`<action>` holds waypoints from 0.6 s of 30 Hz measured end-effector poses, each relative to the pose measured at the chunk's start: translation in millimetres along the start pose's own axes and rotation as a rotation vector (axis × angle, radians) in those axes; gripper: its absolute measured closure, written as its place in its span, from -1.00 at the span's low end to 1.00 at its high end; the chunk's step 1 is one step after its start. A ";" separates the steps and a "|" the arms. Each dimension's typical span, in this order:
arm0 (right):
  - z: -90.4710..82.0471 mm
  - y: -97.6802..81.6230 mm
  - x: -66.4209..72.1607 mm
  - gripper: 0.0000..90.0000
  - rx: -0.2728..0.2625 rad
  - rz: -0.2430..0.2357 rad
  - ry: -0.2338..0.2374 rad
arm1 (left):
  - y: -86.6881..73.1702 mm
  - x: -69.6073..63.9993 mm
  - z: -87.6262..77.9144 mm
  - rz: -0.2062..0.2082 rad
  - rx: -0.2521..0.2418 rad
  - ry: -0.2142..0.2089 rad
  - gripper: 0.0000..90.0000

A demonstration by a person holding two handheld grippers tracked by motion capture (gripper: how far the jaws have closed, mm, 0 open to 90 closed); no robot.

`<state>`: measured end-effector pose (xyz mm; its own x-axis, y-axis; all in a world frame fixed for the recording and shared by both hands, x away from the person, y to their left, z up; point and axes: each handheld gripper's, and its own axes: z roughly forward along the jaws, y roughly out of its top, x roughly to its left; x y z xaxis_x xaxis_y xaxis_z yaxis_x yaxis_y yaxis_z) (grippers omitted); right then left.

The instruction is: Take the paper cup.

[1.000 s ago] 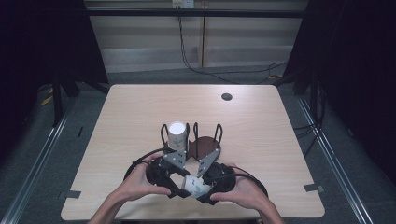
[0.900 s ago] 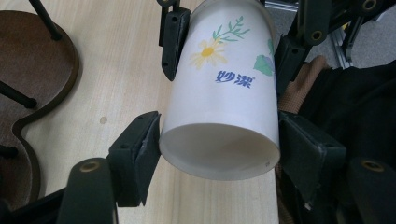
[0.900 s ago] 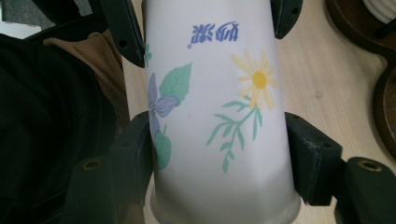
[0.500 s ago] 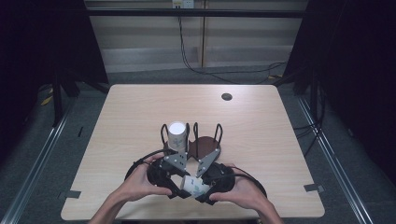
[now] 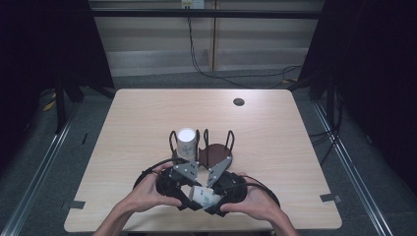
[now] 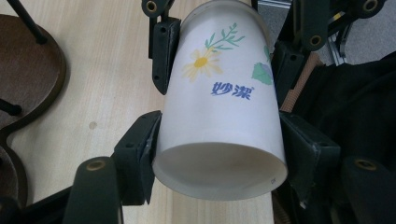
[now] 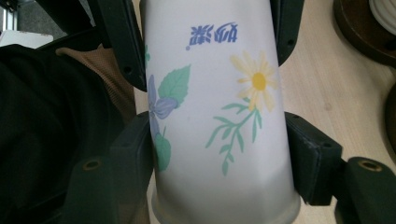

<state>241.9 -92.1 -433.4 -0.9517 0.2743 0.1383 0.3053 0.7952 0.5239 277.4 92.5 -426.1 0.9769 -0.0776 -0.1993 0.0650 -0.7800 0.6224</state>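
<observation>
White paper cup [image 5: 202,195] with flowers printed on it, that's what we've got pinched between both claws right now, low over the near edge of the wooden table [image 5: 275,132]. We see it lying on its side between our two hands. Our left gripper [image 6: 217,149] has just been closing, and its pads now press on both sides of the cup near one end. Our right gripper [image 7: 219,154] is clamped on the same cup from the opposite end, jaws tight against the paper. So it's a two-handed grip, one claw per end. Just past the grippers sits a dark round holder [image 5: 216,150] with wire loops, and another white cup [image 5: 187,141] stands upright in its left slot.
</observation>
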 end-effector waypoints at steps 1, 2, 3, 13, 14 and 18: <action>-0.1 -0.2 0.0 -0.30 0.000 0.003 0.003 | 0.0 0.2 -0.3 -0.002 -0.002 0.001 -0.21; -0.3 -0.6 -0.2 -0.32 -0.006 0.003 0.002 | -0.2 0.1 -0.3 -0.008 -0.007 0.003 -0.20; -0.5 -1.0 -0.3 -0.34 -0.010 0.011 -0.001 | -0.1 0.5 -0.9 -0.007 -0.009 0.002 -0.20; -5.3 -10.7 -10.7 -0.69 -0.092 0.058 -0.008 | -3.6 4.4 -8.2 -0.034 -0.053 0.035 -0.20; -6.4 -11.5 -11.6 -0.69 -0.098 0.061 -0.012 | -4.2 4.8 -8.9 -0.035 -0.058 0.036 -0.20; -8.1 -13.9 -13.1 -0.68 -0.098 0.074 -0.026 | -5.6 4.9 -10.9 -0.038 -0.072 0.053 -0.20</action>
<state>249.8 -111.1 -435.7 -0.9249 0.3453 0.1590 0.3691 0.7156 0.5930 284.0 103.3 -422.3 0.9828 -0.0144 -0.1843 0.1147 -0.7346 0.6687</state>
